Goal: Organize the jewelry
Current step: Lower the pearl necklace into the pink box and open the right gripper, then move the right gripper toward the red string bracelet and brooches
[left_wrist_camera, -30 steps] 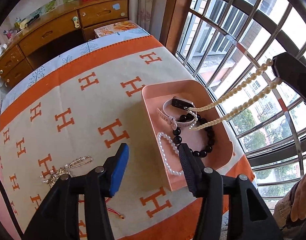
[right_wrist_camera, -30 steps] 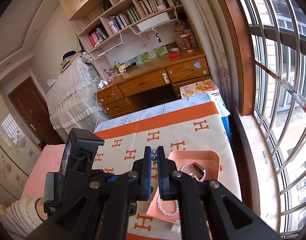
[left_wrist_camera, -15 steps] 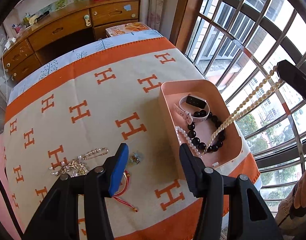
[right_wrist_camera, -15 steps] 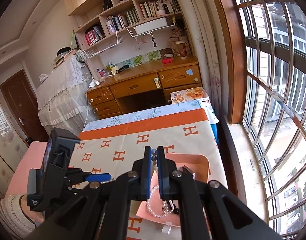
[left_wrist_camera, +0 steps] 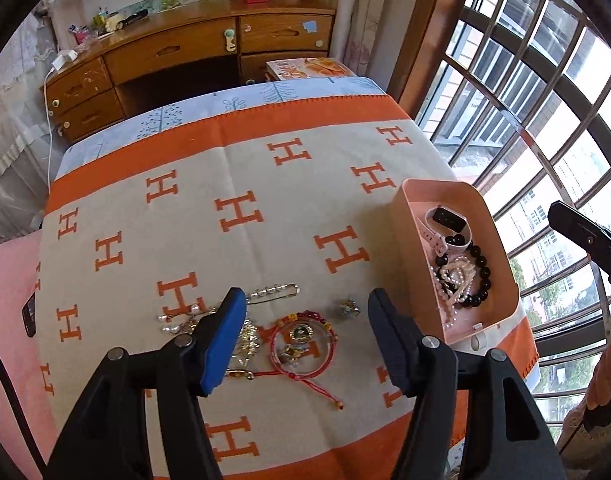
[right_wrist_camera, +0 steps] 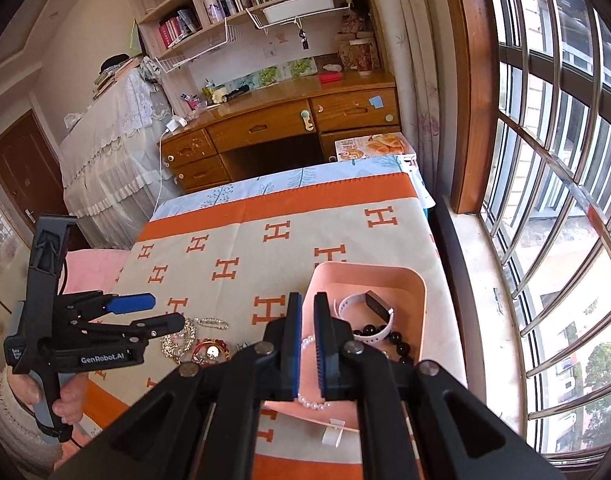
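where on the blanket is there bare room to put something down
Free: the cream H-patterned blanket from the orange far border to the loose jewellery pile, left of the pink plastic tray. Crowded: the near strip around the red cord bracelet, and the tray's near half, full of beads.

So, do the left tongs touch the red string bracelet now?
Apart. The left wrist view shows the left tongs open, raised above the blanket, and the red string bracelet lying flat between the fingers with clear gaps on both sides.
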The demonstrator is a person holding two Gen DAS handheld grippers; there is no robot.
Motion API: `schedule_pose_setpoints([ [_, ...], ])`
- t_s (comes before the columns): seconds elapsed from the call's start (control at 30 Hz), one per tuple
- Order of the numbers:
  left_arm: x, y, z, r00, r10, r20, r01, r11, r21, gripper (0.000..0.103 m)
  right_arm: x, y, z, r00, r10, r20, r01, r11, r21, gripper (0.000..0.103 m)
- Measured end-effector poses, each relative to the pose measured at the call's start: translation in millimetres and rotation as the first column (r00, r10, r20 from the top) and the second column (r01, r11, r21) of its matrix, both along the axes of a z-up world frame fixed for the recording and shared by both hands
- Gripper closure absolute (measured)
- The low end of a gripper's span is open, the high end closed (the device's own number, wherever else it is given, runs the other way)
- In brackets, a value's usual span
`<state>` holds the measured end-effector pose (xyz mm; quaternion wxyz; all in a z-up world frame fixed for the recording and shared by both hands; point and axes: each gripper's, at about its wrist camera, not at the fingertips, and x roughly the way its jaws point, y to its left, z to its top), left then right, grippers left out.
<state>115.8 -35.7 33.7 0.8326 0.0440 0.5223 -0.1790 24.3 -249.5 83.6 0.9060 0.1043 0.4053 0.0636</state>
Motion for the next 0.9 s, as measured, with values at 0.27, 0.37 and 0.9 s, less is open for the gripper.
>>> schedule_pose_setpoints([
  [0.27,-0.2,55.0,1.5,0.995,0.102,0.017,-0.102,0.995,-0.001,0.041,4.5,15.8,-3.9,0.999,0.022,-0.026,-0.022,1.0,-0.001,0.094],
  [0.37,-2.8,72.9,0.1,0.991,0.13,0.02,-0.13,0.992,0.001,0.041,5.9,26.2,-6.0,0.998,0.045,-0.038,-0.045,0.999,-0.002,0.082],
  [0.9,-11.9,138.5,-31.3,0.976,0.218,-0.015,-0.218,0.976,0.007,0.03,19.0,92.0,-20.9,0.981,0.167,-0.096,-0.17,0.985,-0.033,0.071],
])
